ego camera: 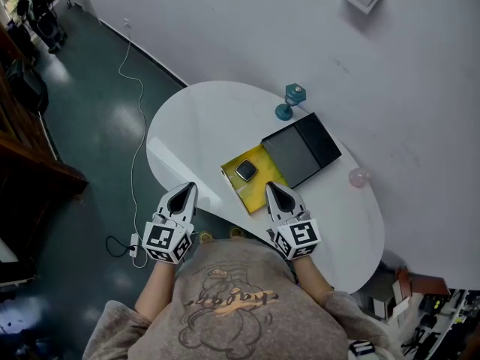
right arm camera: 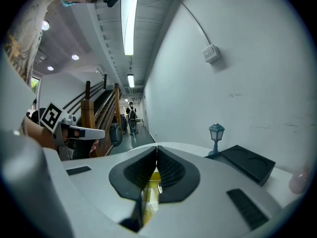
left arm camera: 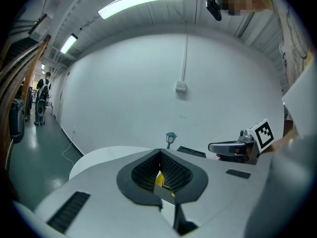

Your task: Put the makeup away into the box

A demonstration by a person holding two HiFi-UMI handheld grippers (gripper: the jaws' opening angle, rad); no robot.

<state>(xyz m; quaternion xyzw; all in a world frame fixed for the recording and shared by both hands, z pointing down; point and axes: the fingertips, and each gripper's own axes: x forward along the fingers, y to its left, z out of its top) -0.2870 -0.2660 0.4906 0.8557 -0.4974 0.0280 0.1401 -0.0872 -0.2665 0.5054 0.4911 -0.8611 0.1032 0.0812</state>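
On the white table (ego camera: pixel 202 118), the compact (ego camera: pixel 245 170) sits on a yellow tray (ego camera: pixel 241 191) right against the open black box (ego camera: pixel 302 149). The left gripper (ego camera: pixel 186 188) and right gripper (ego camera: pixel 271 187) hover at the near edge, both pinched closed with nothing held. If yellow's the box, it's stowed. If black, it'd need grabbing.
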